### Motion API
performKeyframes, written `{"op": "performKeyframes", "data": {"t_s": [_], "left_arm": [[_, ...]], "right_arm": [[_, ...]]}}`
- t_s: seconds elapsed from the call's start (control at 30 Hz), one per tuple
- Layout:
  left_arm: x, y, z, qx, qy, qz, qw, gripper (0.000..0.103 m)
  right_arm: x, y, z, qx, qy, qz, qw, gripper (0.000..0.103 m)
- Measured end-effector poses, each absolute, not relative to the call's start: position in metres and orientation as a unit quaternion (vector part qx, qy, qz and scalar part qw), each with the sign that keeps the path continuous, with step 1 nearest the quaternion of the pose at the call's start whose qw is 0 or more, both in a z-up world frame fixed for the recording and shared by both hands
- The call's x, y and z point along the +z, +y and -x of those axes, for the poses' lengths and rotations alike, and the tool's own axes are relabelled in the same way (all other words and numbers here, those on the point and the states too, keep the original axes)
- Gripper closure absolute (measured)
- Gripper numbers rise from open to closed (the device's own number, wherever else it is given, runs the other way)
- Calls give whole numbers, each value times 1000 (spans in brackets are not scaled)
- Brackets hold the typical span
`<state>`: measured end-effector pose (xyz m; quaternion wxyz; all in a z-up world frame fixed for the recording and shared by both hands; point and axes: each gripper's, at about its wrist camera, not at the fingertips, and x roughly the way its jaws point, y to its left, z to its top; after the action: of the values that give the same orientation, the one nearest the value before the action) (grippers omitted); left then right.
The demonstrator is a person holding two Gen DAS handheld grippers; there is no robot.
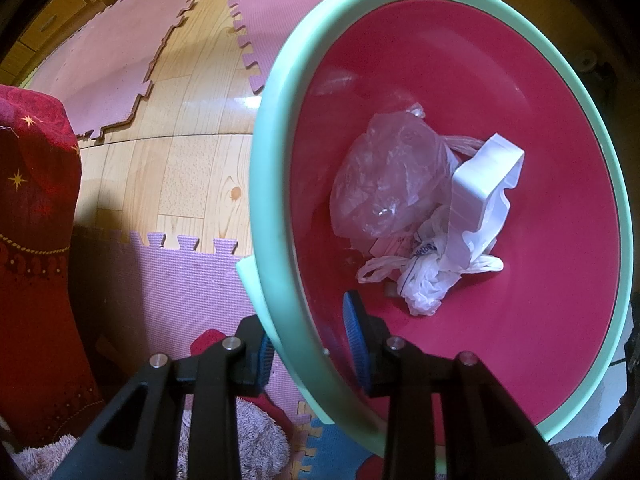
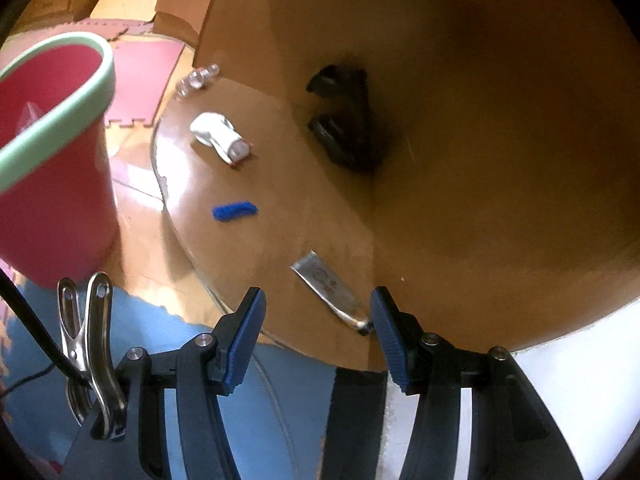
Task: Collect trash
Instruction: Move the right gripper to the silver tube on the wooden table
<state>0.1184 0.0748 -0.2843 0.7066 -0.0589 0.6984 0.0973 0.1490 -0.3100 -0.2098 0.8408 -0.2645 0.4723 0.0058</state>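
A red bin with a mint-green rim (image 1: 272, 184) hangs tilted, and my left gripper (image 1: 310, 336) is shut on that rim, one pad outside and one inside. In the bin lie a clear plastic bag (image 1: 388, 176), a white plastic tray (image 1: 484, 188) and a crumpled white bag (image 1: 424, 276). My right gripper (image 2: 318, 312) stands open just above a cardboard sheet (image 2: 280, 184). A flat silver wrapper (image 2: 326, 286) lies between and just ahead of its fingertips, apart from the pads. Farther off lie a blue scrap (image 2: 234, 211), a white crumpled piece (image 2: 218, 138) and clear plastic (image 2: 198, 78). The bin (image 2: 52, 184) hangs at the left.
Pink and purple foam mats (image 1: 132, 56) cover parts of the wooden floor (image 1: 192, 152). A red patterned cloth (image 1: 36, 240) stands at the left. A black object (image 2: 344, 120) sits against the upright cardboard wall (image 2: 500, 120). A metal clip (image 2: 86, 340) hangs beside my right gripper.
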Motion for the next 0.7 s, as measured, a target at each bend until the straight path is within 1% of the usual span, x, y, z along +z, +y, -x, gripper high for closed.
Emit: {"op": "performKeyframes", "data": {"t_s": [0.3,0.7], "left_arm": [[-285,75,-117,100,700,58,705,69],[-286,76,-116,100,702,58,703,69]], "right_arm": [[-234,-339,-166,19,487,298,821,48],[-281,-365,-211,73,546,344,760,48]]}}
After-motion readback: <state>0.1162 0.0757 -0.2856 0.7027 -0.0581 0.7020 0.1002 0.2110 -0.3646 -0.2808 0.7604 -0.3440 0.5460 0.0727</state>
